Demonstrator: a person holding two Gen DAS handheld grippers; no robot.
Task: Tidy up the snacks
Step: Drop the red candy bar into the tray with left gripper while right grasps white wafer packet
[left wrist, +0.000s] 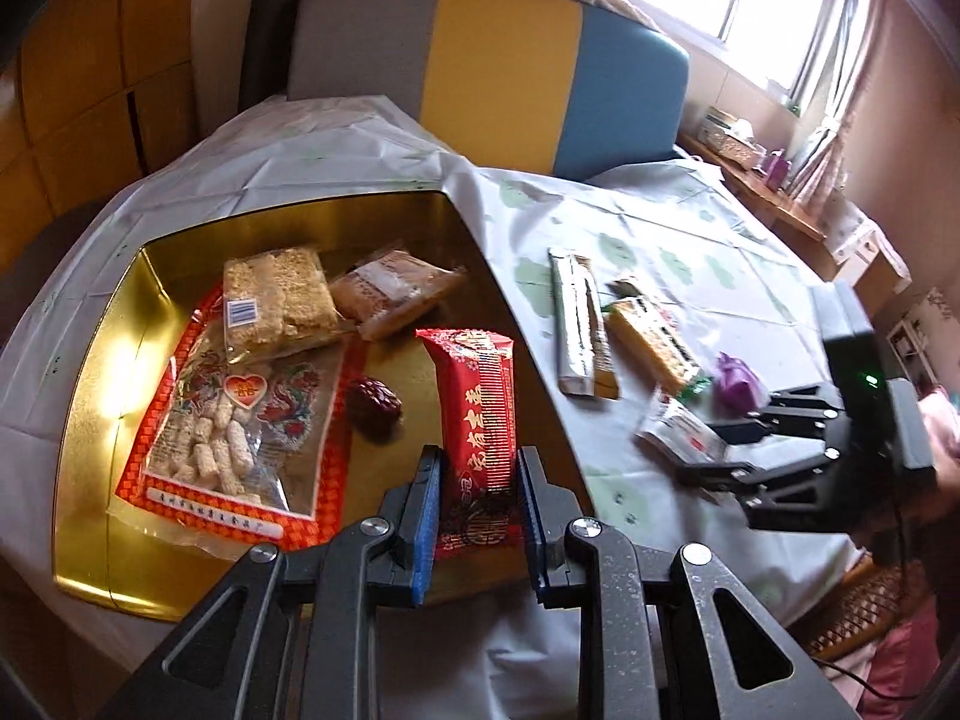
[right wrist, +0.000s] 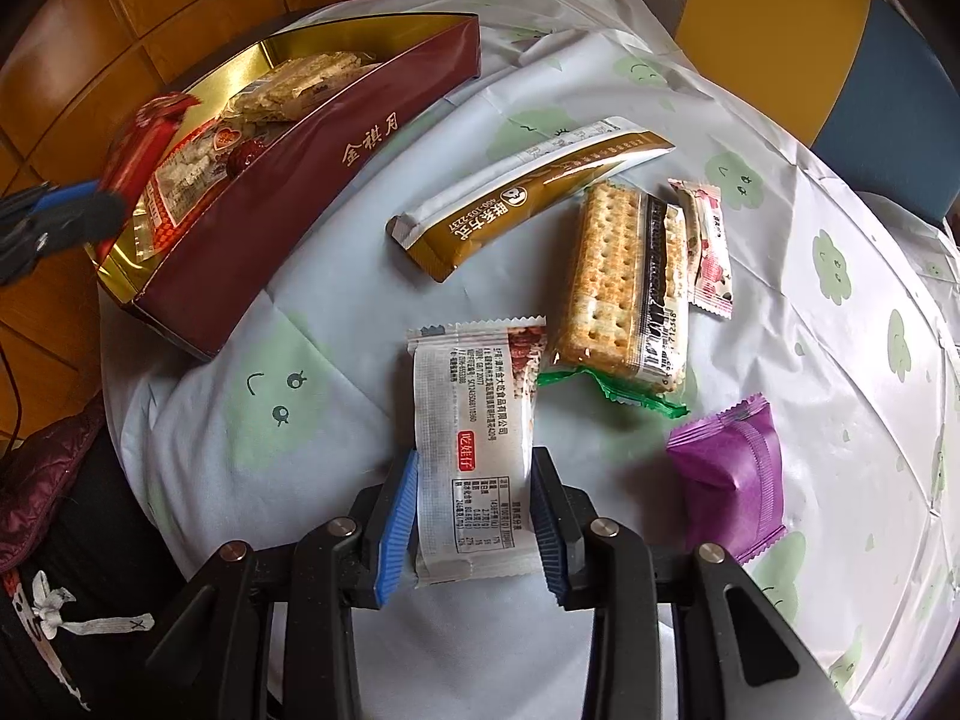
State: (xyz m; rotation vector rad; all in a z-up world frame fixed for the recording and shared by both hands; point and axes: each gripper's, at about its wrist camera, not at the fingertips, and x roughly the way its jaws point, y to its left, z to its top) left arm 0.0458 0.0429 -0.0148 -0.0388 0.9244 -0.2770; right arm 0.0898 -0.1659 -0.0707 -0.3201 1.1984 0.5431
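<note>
My left gripper (left wrist: 478, 510) is shut on a red snack packet (left wrist: 477, 420) and holds it over the near right part of the gold box (left wrist: 96, 420). The box holds a rice cake pack (left wrist: 279, 297), a clear biscuit pack (left wrist: 393, 291), a red-bordered puffed snack bag (left wrist: 228, 438) and a red date (left wrist: 373, 408). My right gripper (right wrist: 474, 516) has its pads on both sides of a white snack packet (right wrist: 474, 438) lying on the tablecloth. From the right wrist view the box (right wrist: 312, 192) shows its maroon side, with the left gripper (right wrist: 66, 210) at its near end.
On the tablecloth lie a long gold-and-white stick pack (right wrist: 528, 192), a cracker pack (right wrist: 624, 288), a small pink-and-white sachet (right wrist: 708, 246) and a purple packet (right wrist: 732, 474). A grey, yellow and blue chair back (left wrist: 492, 84) stands behind the table. A cluttered shelf (left wrist: 774, 180) runs under the window.
</note>
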